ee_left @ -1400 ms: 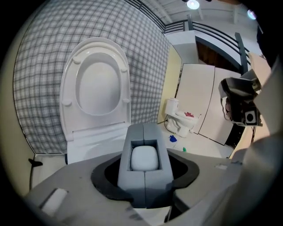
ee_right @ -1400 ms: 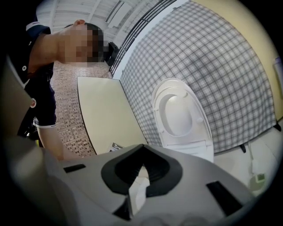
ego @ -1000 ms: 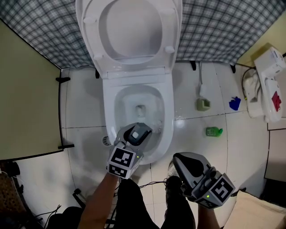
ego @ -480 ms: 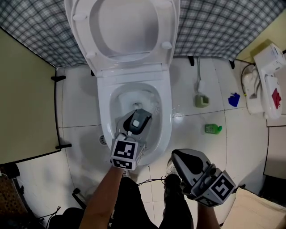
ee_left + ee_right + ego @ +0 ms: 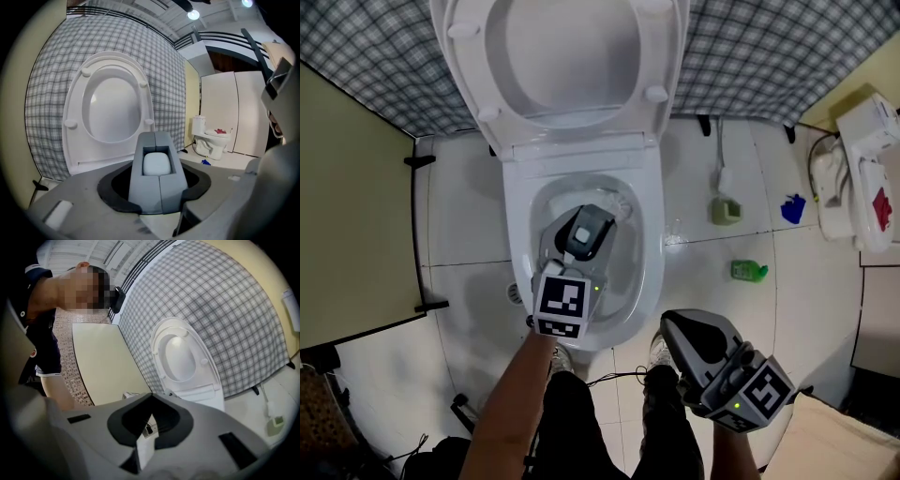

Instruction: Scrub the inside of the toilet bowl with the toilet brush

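A white toilet stands with its lid (image 5: 562, 56) raised and its bowl rim (image 5: 650, 255) bare. My left gripper (image 5: 579, 234) hangs over the bowl, shut on the toilet brush's grey handle (image 5: 584, 232), which has a white oval inset. The white brush head (image 5: 615, 205) lies against the bowl's back right wall. In the left gripper view the handle (image 5: 157, 171) fills the gap between the jaws, with the lid (image 5: 110, 108) behind it. My right gripper (image 5: 686, 333) hovers low at the front right over the person's feet, shut and empty. Its tips (image 5: 150, 397) meet, and the toilet lid (image 5: 180, 357) shows beyond them.
A beige partition (image 5: 356, 206) closes the left side and checked cloth (image 5: 759, 56) covers the back wall. On the floor to the right are a grey-green brush holder (image 5: 727, 211), a green bottle (image 5: 748, 271), a blue item (image 5: 792, 210) and a white fixture (image 5: 853, 178). A floor drain (image 5: 515, 292) sits left of the bowl.
My left gripper has pushed forward over the bowl with the brush, and the brush head has slid from the bowl's middle toward its back right wall. The right gripper has hardly moved.
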### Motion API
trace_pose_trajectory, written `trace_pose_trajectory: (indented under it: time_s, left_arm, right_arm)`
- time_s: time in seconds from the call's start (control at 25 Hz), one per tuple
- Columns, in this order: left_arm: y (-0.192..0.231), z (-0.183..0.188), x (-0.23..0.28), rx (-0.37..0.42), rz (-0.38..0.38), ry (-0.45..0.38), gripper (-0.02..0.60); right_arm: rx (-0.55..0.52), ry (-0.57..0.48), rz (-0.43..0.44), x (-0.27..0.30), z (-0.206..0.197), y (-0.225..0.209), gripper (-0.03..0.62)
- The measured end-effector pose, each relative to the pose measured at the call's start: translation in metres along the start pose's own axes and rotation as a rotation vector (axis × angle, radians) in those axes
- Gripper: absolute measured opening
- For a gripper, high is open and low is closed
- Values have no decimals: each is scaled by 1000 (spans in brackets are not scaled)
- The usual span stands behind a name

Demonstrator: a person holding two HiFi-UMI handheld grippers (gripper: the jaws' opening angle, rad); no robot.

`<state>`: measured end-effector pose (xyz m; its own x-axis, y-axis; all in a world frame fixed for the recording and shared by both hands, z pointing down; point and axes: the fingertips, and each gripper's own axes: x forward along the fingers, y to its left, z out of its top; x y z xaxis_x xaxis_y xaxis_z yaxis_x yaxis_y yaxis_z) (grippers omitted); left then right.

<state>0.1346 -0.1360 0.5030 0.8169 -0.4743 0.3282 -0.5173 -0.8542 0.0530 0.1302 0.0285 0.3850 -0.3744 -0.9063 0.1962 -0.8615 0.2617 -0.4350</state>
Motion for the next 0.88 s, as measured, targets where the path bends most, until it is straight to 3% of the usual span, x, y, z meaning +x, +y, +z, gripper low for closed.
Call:
trace_pose_trajectory:
  time_s: [0.32,0.6,0.88]
  left_arm:
    - [31,2,-3,78,93,17,215]
    - [41,-2,-13,206,142,58,215]
    - [53,-7,-31,245,209,100,213]
  right_arm:
    - [3,8,11,8,-2,2,2]
    - [1,9,19,12,-1,5,2]
    - [-3,12,32,10,-1,12,2]
